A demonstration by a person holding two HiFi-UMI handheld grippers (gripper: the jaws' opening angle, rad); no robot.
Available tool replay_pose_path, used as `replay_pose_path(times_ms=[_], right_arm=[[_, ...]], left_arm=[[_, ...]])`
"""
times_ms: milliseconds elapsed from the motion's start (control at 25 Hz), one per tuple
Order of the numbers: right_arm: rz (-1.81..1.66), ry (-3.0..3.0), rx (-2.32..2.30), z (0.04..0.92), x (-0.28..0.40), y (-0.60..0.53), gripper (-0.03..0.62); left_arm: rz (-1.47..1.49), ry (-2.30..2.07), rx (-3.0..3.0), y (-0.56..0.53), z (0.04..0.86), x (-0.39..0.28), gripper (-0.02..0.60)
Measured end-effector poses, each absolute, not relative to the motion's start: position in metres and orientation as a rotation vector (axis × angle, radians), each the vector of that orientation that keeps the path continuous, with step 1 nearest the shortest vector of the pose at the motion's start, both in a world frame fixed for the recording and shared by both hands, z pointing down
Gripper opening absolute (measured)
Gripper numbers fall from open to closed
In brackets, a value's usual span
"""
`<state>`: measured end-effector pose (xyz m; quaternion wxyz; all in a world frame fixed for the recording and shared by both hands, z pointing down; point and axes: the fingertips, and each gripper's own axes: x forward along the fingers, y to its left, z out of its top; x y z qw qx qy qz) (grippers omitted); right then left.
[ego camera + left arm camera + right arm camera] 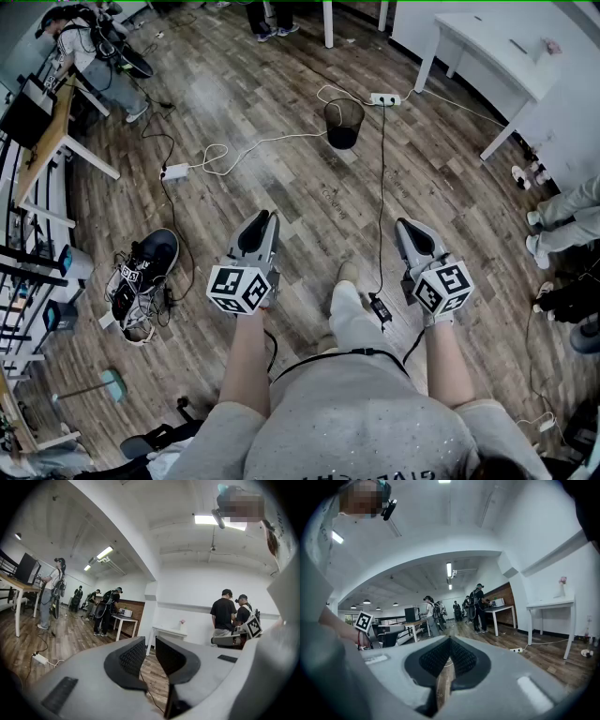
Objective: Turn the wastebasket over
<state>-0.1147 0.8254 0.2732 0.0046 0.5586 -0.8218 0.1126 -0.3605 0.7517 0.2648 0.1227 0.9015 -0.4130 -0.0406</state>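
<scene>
Standing upright, wastebasket (344, 123); nr power strip (385, 98)

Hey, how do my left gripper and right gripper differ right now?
The left gripper's jaws stand slightly apart, with the floor showing through the gap; the right gripper's jaws are shut together. In the head view the left gripper's tip leans right, the right gripper's leans left. Both are empty and well short of the upright wastebasket.
</scene>
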Motion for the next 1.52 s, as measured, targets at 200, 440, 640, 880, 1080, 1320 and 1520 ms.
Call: replay_pose_path(times_ms=[200,440,640,880,1080,1320,1520], right_arm=[[0.376,-2.563,1.716,0.286,-0.108,0.776,-0.002],[0.417,-2.535,1.745,0.3,-0.082,0.721,-0.002],[0.469,-2.513,1.767,0.31,-0.057,0.677,0.0],[0.489,-2.477,1.779,0.315,-0.024,0.62,0.036],[0.52,-2.466,1.786,0.323,-0.003,0.57,0.084],[0.515,-2.472,1.766,0.33,0.018,0.538,0.091],[0.533,-2.466,1.771,0.331,0.03,0.525,0.091]], left_arm=[[-0.102,-1.197,2.615,0.709,0.275,-0.35,0.064],[-0.055,-1.168,2.593,0.652,0.294,-0.323,0.064],[-0.034,-1.153,2.575,0.602,0.302,-0.297,0.064],[-0.03,-1.17,2.562,0.538,0.3,-0.269,0.064],[-0.016,-1.171,2.547,0.488,0.307,-0.251,0.064],[-0.001,-1.147,2.552,0.458,0.321,-0.22,0.064],[0.024,-1.127,2.54,0.443,0.329,-0.206,0.064]])
